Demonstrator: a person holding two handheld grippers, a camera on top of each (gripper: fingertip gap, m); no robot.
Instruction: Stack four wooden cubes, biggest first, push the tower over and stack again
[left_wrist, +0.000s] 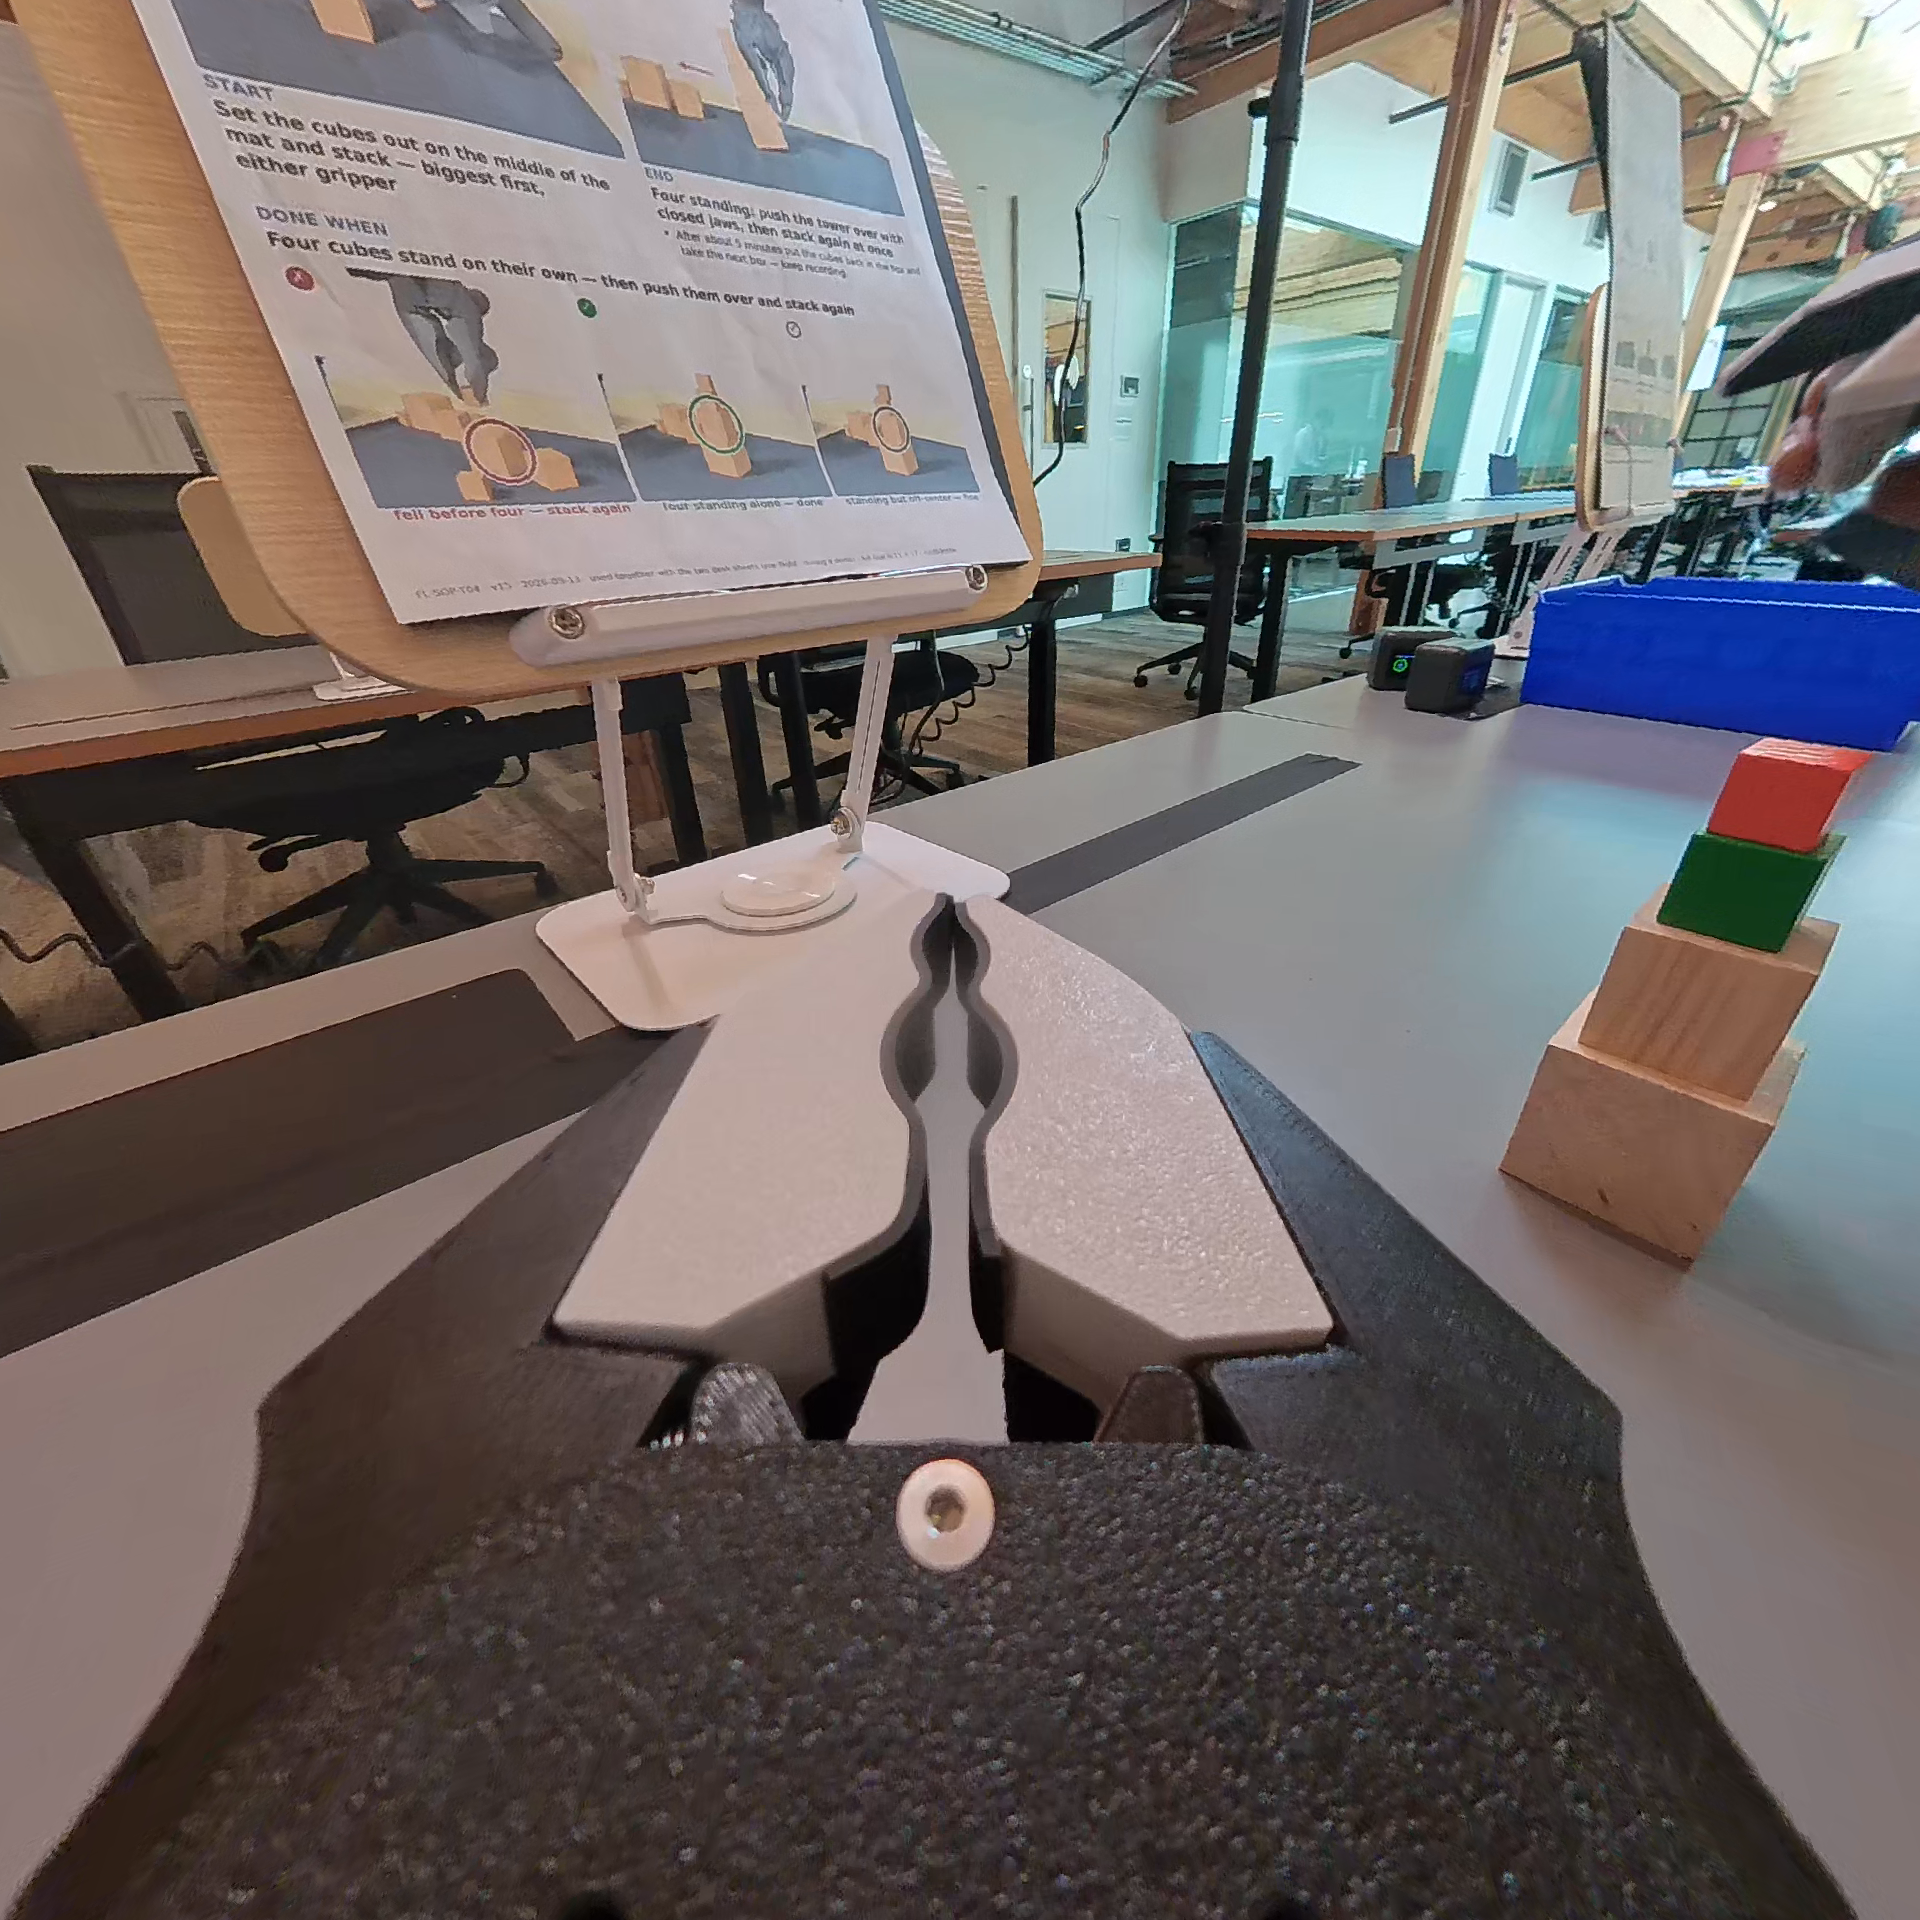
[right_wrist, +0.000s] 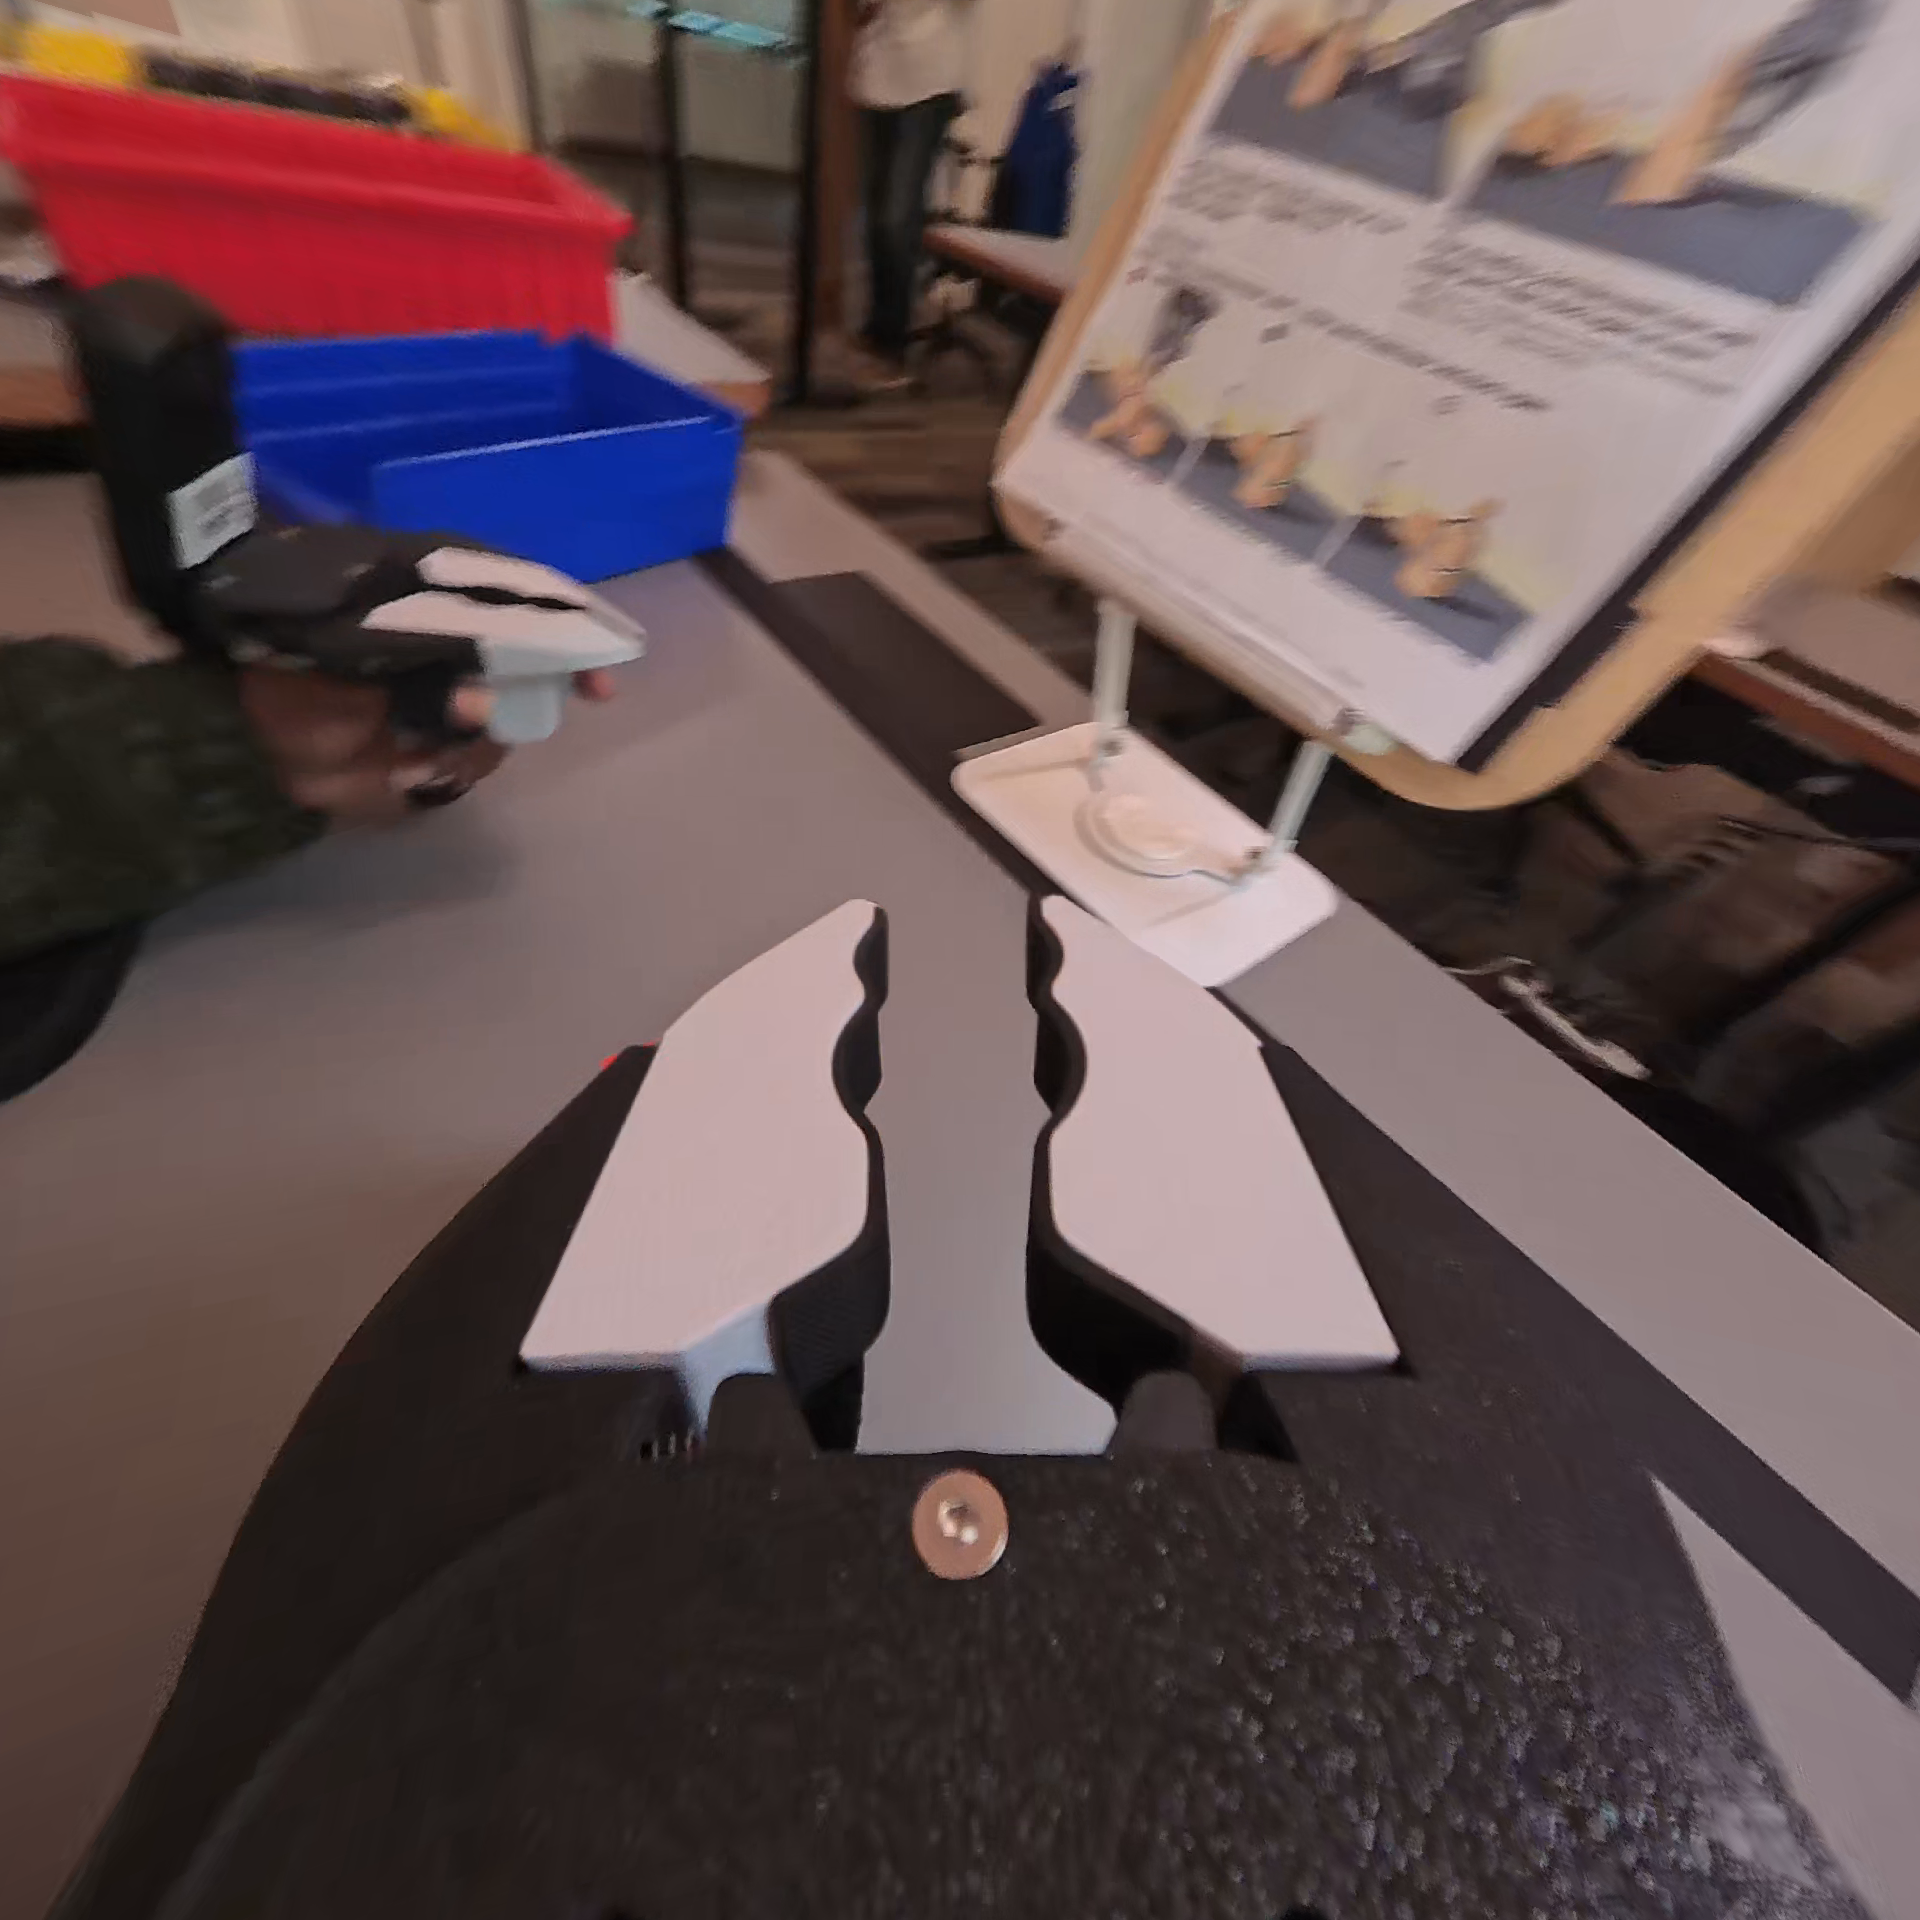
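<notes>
My left gripper (left_wrist: 953, 909) is shut with nothing between its fingertips, low over the grey table (left_wrist: 1351, 987), its tips in front of the white base of a document stand (left_wrist: 769, 925). To its right stands a tower of cubes: a large wooden cube (left_wrist: 1642, 1153), a smaller wooden cube (left_wrist: 1704, 1003), a green cube (left_wrist: 1740, 894) and a red cube (left_wrist: 1782, 795) on top. My right gripper (right_wrist: 956, 920) is open and empty above the table (right_wrist: 520, 935). A sliver of red (right_wrist: 623, 1058) shows beside its left finger. The left gripper (right_wrist: 613, 634), shut and held by a hand, also shows in the right wrist view.
The document stand holds a printed sheet (left_wrist: 582, 291) on a wooden board (right_wrist: 1455, 343). A blue bin (left_wrist: 1714, 655) sits at the table's far side, also seen in the right wrist view (right_wrist: 499, 457), with a red bin (right_wrist: 301, 239) behind. Dark tape strips (left_wrist: 1174, 821) cross the table. My hands' fingertips stand some 25 centimeters from each other.
</notes>
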